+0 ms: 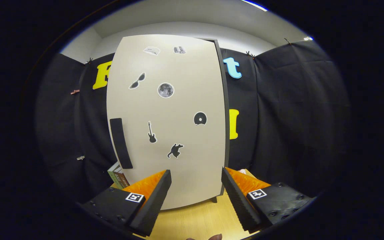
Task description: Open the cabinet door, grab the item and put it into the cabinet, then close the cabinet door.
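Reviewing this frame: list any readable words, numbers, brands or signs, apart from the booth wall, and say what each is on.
None can be read.
Stickers on the closed cabinet door: pictures, no legible words.
Box beside the cabinet, left of the open gripper: print too small and blurred.
Square markers on the fingers: coded patterns, not text.

even, bright overhead light on the pale cabinet door [167, 120], sharp focus, strong fisheye bowing at edges

Your gripper [196, 186] sits wide open with bare table [192, 220] between the fingers; straight ahead the shut cabinet door [165, 110] blocks you.
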{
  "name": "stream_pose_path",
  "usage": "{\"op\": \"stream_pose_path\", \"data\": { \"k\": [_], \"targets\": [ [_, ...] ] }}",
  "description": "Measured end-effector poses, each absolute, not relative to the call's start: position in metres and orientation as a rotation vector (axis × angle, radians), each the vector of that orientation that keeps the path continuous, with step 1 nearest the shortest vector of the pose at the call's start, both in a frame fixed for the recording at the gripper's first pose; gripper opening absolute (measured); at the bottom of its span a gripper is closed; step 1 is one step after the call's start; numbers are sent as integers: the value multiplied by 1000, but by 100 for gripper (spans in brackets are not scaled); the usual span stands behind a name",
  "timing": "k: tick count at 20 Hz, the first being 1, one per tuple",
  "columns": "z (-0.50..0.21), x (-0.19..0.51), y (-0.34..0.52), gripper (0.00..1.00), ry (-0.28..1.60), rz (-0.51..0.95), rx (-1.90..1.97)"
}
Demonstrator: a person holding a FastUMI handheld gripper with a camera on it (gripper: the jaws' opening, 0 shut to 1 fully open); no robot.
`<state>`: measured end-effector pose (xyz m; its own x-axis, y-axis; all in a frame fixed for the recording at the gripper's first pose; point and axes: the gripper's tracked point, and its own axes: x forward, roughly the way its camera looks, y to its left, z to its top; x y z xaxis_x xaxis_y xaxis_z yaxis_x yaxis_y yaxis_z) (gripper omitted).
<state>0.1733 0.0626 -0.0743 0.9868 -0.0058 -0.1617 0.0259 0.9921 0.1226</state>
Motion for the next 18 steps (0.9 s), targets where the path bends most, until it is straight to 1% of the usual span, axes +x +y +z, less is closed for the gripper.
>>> {"op": "stream_pose_path", "data": {
  "k": [18],
  "targets": [
    [-44, 140, 73, 97, 111, 21, 129]
  ]
}}
